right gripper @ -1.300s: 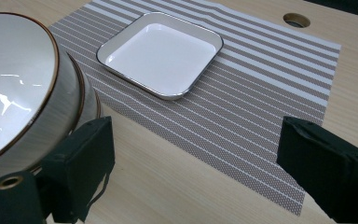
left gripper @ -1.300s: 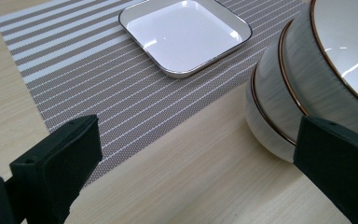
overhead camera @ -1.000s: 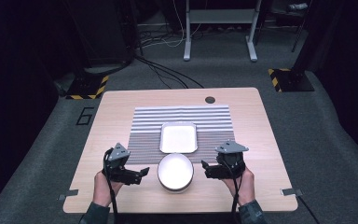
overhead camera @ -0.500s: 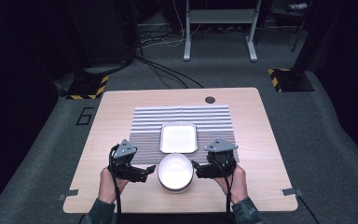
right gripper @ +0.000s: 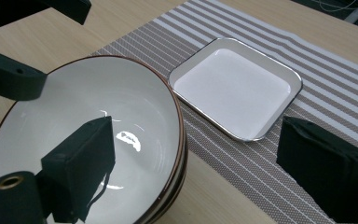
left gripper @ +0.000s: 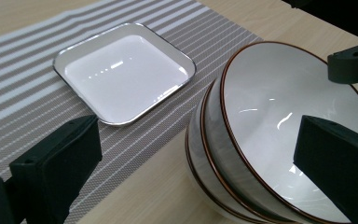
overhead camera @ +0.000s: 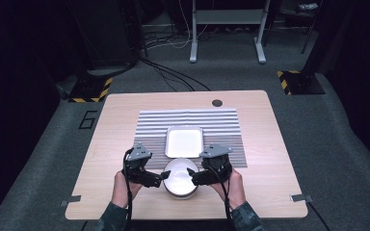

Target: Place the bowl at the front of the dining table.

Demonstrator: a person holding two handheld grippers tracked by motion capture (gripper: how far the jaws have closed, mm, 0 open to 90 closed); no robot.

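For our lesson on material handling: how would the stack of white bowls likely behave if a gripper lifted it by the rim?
The stack of bowls looks glazed and glossy, so probably slippery and breakable. Several nested bowls likely make it heavy, and the top one may shift.

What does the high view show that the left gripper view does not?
The high view adds the whole table, both hands, the left tool and right tool flanking the bowls, and a dark round hole near the table's far edge. The left gripper view adds the bowls' side: brown rims of at least three nested bowls, with the tool's open jaws straddling the near wall. Both share the bowls, the square white plate and the striped mat.
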